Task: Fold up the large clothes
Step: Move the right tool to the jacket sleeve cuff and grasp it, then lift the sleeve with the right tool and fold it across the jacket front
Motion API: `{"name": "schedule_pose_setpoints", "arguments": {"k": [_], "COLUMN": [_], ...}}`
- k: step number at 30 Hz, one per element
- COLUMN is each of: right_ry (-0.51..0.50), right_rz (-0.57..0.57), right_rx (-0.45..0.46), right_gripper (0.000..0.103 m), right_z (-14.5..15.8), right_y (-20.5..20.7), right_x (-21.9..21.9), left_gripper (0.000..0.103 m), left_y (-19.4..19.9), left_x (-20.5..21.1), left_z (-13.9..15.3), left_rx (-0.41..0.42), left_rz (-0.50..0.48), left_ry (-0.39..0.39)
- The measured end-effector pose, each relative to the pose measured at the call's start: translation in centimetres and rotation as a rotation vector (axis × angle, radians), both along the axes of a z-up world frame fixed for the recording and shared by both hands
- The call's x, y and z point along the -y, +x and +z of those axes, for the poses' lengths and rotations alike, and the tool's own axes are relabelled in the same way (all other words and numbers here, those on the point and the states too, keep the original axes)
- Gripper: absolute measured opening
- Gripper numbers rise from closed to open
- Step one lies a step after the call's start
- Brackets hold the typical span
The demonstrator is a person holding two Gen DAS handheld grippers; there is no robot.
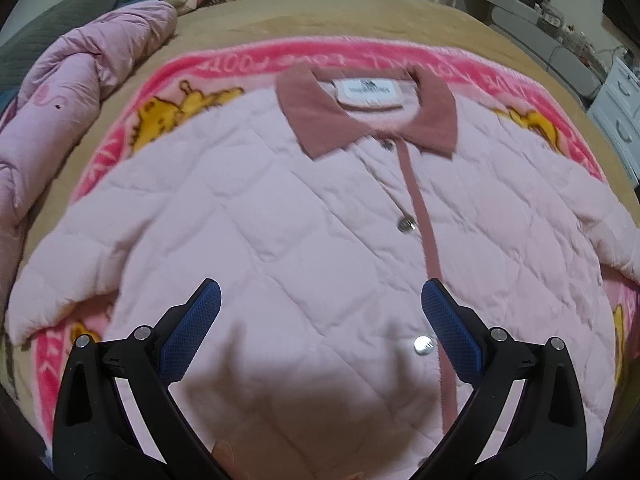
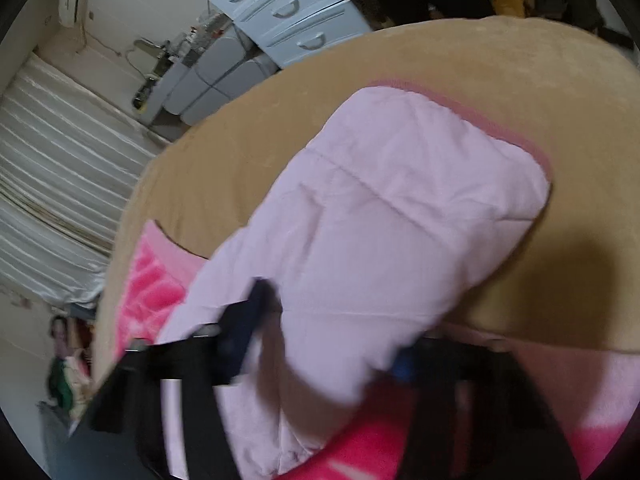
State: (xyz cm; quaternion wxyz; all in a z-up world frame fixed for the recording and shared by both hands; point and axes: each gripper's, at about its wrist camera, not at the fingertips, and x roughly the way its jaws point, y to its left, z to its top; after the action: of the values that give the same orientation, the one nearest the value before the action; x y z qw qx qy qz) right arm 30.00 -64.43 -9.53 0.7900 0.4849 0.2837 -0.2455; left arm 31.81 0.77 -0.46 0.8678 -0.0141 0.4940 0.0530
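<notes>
One pale pink quilted jacket (image 1: 304,216) with a dusty rose collar lies front-up, spread flat on one bright pink cartoon fleece blanket (image 1: 404,58), itself on a tan bed cover (image 1: 360,16). Left gripper (image 1: 320,320) hovers above the jacket's front, jaws spread wide. Right gripper (image 2: 324,328) pinches one jacket sleeve (image 2: 400,208) near the bed's edge.

My left gripper (image 1: 316,312) hung tilted downward with its jaws spread wide; my right gripper (image 2: 328,328) was clamped on the sleeve (image 2: 384,208).
</notes>
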Motion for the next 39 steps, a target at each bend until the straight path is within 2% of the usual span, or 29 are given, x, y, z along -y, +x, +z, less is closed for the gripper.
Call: {"name": "schedule_pose_setpoints", "arguments": {"k": [4, 12, 15, 18, 23, 26, 31, 33, 39], "right_ry": [-0.104, -0.280, -0.345, -0.407, -0.464, -0.488, -0.559, -0.564, -0.566], "right_rz": [0.061, 0.250, 0.330, 0.412, 0.555, 0.636, 0.760, 0.812, 0.921], "right_rx": [0.091, 0.233, 0.279, 0.318, 0.375, 0.397, 0.400, 0.395, 0.349], "right_gripper": [0.021, 0.018, 0.018, 0.018, 0.018, 0.018, 0.018, 0.018, 0.018], "right_z": [4.1, 13.6, 17.1, 19.8, 22.9, 24.0, 24.2, 23.6, 20.5], "right_y": [0.1, 2.9, 3.4, 4.5, 5.9, 6.7, 6.9, 7.1, 7.0], "right_x": [-1.5, -6.3, -9.4, -13.0, -19.4, -23.7, -30.6, -33.2, -39.1], "left_gripper": [0.094, 0.094, 0.094, 0.094, 0.094, 0.094, 0.094, 0.094, 0.094], "left_y": [-0.1, -0.3, -0.1, -0.2, -0.5, -0.8, -1.4, -1.6, -2.6], "left_x": [-1.3, -4.3, -5.4, -7.2, -8.1, -8.2, -8.9, -9.2, -11.3], "left_z": [1.3, 4.5, 6.2, 8.1, 8.0, 6.7, 4.4, 3.7, 2.1], "left_rx": [0.015, 0.046, 0.061, 0.129, 0.153, 0.149, 0.133, 0.135, 0.158], "left_rz": [-0.003, 0.025, 0.023, 0.067, 0.118, 0.133, 0.144, 0.146, 0.140], "left_ry": [0.019, 0.021, 0.023, -0.017, -0.003, -0.016, -0.110, -0.125, -0.259]}}
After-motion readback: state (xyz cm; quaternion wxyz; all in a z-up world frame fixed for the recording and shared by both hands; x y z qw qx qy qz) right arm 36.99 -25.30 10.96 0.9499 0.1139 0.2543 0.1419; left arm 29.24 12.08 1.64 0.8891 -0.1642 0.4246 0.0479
